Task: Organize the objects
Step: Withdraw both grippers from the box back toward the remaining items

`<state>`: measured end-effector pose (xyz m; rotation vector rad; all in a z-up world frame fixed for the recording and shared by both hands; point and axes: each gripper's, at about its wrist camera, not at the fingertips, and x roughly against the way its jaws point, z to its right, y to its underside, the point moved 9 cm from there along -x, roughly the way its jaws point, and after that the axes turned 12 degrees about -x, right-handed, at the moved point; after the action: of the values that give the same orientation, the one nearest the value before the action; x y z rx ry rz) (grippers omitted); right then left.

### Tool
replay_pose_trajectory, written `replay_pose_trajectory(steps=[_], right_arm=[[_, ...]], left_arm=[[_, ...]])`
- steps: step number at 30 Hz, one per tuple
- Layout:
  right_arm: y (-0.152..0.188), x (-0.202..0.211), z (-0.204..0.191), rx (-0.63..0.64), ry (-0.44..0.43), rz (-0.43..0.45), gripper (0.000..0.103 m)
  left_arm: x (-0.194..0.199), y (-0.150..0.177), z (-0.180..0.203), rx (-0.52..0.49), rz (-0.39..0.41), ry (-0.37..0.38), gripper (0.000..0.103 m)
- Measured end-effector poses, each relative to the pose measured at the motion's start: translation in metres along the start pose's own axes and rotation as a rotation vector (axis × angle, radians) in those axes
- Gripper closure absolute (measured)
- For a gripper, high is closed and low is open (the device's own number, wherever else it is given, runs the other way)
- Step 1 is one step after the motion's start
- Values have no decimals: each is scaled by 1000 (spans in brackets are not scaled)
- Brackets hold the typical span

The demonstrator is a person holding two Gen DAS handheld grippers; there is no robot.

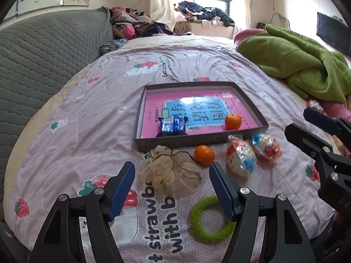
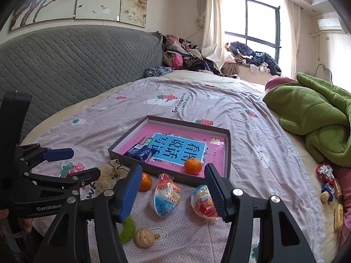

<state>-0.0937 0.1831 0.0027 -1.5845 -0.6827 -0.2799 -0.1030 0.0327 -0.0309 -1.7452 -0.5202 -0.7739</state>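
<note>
A shallow grey tray lies on the bed with a pink book, a blue snack packet and an orange in it. In front of it lie a second orange, a beige mesh scrunchie, two egg-shaped toy packs, a green ring and a walnut. My left gripper is open over the scrunchie. My right gripper is open above the toy packs.
A green blanket is heaped at the right. A grey quilted headboard stands at the left. Small candies and snacks lie at the bed's right edge. Clothes are piled by the window.
</note>
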Motion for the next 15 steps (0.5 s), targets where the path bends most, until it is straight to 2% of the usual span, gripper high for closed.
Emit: replay_pose_trajectory(steps=[15], right_arm=[[24, -8, 4, -21, 15, -51, 44]], left_arm=[[-10, 19, 16, -22, -36, -1, 31]])
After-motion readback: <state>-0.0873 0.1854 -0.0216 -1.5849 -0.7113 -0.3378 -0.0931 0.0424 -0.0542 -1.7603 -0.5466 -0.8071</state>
